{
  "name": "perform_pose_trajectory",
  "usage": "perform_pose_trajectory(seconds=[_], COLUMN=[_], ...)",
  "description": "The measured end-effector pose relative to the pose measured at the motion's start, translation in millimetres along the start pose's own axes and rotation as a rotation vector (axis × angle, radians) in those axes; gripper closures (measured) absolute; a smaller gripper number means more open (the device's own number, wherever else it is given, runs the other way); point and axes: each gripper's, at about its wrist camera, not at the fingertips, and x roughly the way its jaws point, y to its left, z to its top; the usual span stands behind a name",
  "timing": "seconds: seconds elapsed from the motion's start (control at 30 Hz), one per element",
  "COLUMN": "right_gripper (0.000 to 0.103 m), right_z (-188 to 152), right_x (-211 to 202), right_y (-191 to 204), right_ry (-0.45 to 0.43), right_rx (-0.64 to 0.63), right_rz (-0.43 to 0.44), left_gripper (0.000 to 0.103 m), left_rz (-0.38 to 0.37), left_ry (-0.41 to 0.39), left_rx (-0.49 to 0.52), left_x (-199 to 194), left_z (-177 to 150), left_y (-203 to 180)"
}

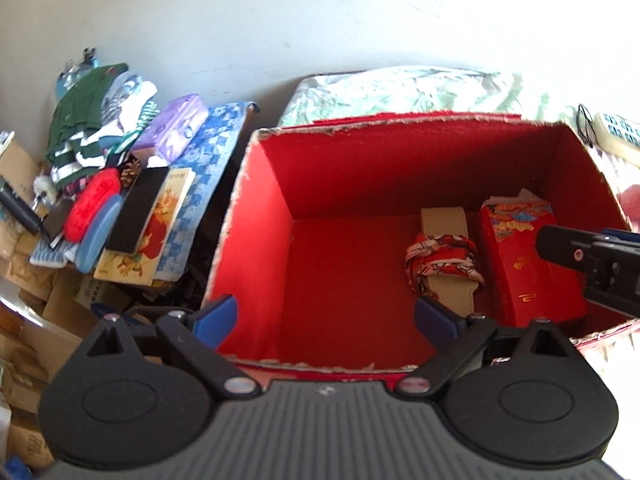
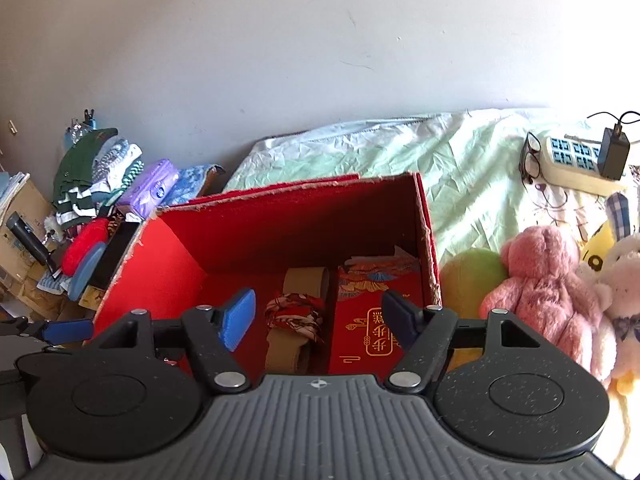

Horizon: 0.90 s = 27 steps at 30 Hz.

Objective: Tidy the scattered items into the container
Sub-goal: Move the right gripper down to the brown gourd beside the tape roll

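red box (image 2: 180, 264), pink teddy (image 2: 548, 280), floral-strap sandal (image 2: 294, 316)

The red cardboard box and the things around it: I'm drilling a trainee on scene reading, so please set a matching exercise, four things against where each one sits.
Things:
1. tan sandal with red patterned strap
2. pink plush bear
3. black-framed glasses
4. purple tissue pack

Places:
A. on the bed, right of the red cardboard box
B. on the clutter pile left of the box
C. on the box floor
D. beside the white power strip

Pairs: 1-C, 2-A, 3-D, 4-B
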Motion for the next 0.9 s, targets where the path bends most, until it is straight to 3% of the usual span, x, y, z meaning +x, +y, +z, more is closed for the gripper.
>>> perform_pose_trajectory(seconds=[0.27,0.43,0.67,0.73,0.8,0.9], right_gripper=[0.027,0.028,0.04,0.042,0.051,0.057], right_z=[-4.0,-16.2,-28.6,-32.8,-38.9,-47.8], right_x=[-16.3,-22.3,-43.3,-44.7,-44.0,-44.1], right_y=[-7.3,-16.6,-15.9,-16.8,-16.7,-15.3], right_ry=[-0.007,0.015,-0.007,-0.002,0.012,0.045], right_rx=[-0.018,0.008,-0.066,-0.074,-0.09,-0.119], right_rz=[0.031,0.09,0.182,0.211,0.24,0.28], left_gripper=[0.004,0.002,0.002,0.001,0.001,0.001], left_rz=[0.009,-0.073,-0.2,-0.208,-0.199,-0.202], left_ry=[-0.023,-0.084,-0.136,-0.133,-0.132,-0.126], left_rx=[-0.097,-0.129,-0.21,-0.228,-0.237,-0.239], left_x=[-26.4,-45.7,-62.4,-65.6,-69.0,-72.7], left_z=[-14.8,-31.5,-61.0,-68.0,-77.7,-92.6], left_y=[7.9,10.5,19.3,22.4,27.1,31.8])
